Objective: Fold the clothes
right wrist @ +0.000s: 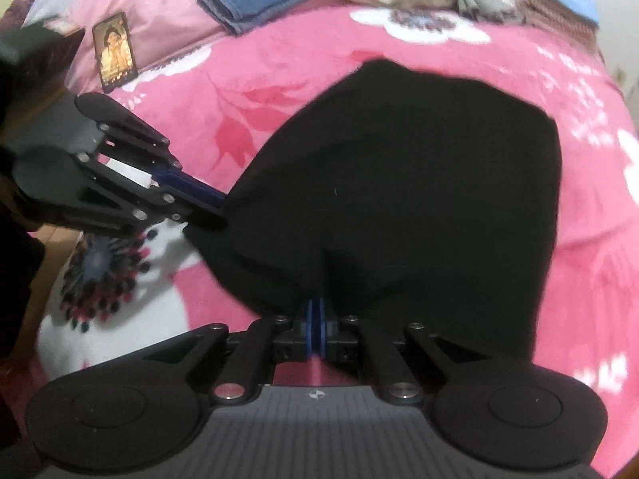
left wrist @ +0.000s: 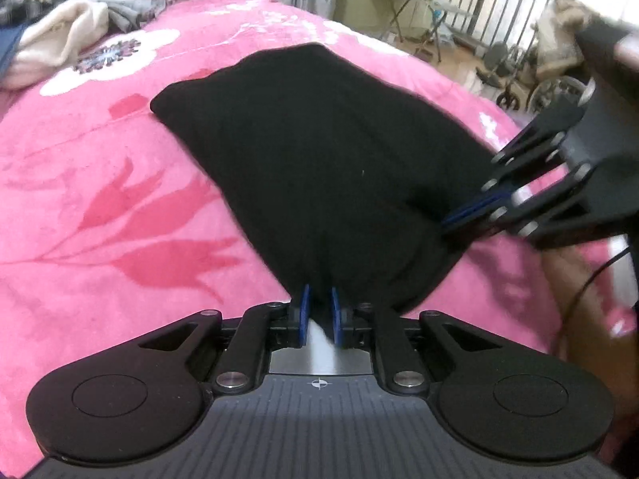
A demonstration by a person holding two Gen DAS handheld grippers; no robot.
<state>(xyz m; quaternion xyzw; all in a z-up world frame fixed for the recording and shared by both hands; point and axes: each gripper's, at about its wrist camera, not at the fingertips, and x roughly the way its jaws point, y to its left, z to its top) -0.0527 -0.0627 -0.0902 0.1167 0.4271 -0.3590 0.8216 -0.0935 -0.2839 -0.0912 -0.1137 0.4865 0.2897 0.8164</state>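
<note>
Both grippers are clamped on the near hem of the black garment [left wrist: 319, 151]: left gripper [left wrist: 319, 307] at 6 o'clock, right gripper [left wrist: 451, 219] around 4. Garment's flat on the pink blanket [left wrist: 100, 207]. I'd lift both corners evenly, keep the hem taut, and carry it toward 12.

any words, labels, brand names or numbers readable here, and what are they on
No readable text in either view.
Small card on the pink blanket: shows a picture, any lettering too blurred to read.
Crosshair mark on the left gripper body and on the right gripper body: a symbol, no letters.
Black garment: no label visible.
</note>
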